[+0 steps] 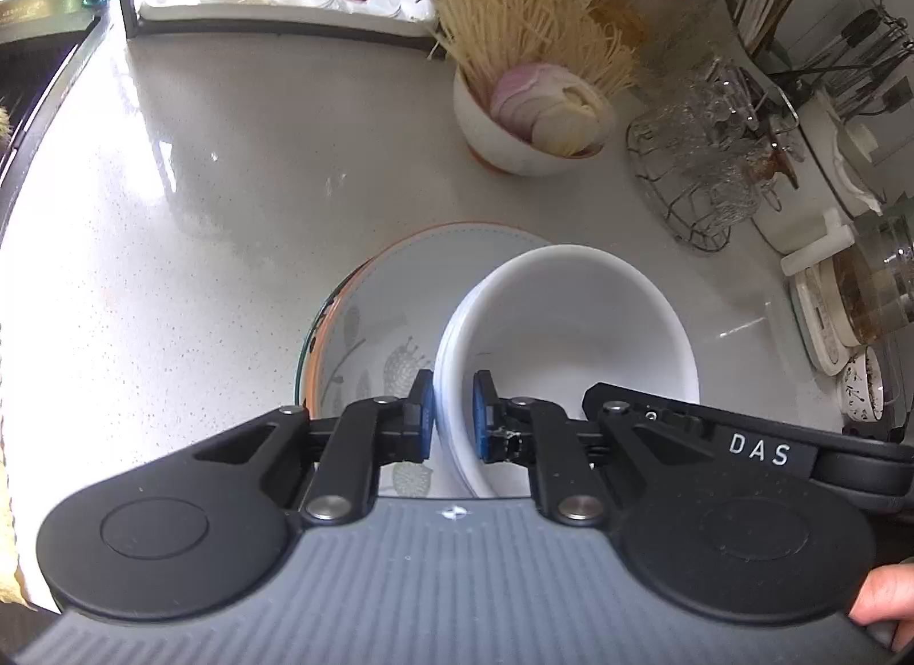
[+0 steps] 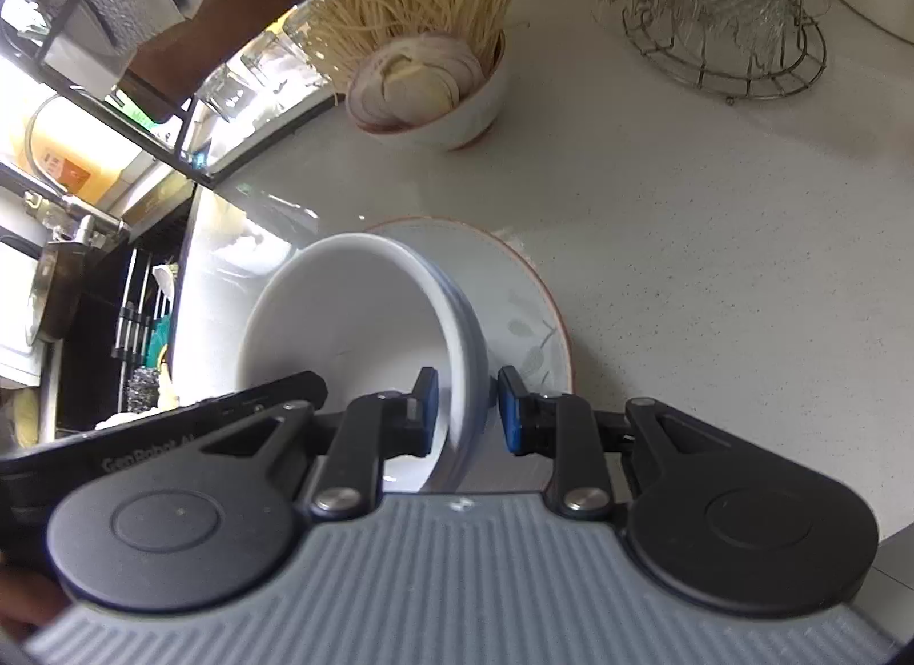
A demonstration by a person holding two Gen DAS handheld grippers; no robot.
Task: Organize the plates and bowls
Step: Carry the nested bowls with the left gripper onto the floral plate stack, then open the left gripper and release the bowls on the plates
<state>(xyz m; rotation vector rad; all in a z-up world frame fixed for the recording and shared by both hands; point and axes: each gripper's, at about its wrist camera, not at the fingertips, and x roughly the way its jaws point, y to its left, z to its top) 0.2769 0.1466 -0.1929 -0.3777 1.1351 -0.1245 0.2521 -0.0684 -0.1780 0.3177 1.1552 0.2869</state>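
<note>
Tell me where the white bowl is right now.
The white bowl sits over the leaf-patterned plate on the countertop, its rim straddled by the left gripper and right gripper.

A plain white bowl (image 1: pixel 571 333) — glossy, deep-walled, with faint stacked ridges showing along its outer wall — is sitting over a wide, shallow plate (image 1: pixel 394 288) on the speckled countertop. In the right wrist view the bowl (image 2: pixel 354 322) is leaning, its empty inside facing the camera, and it is covering much of the plate (image 2: pixel 514 299). The plate is lying flat, pale grey-white inside with an orange-brown rim line and a grey leaf-and-sprig pattern. Whether more than one bowl is nested there is not clear from these views — the ridges only hint at it.
</note>
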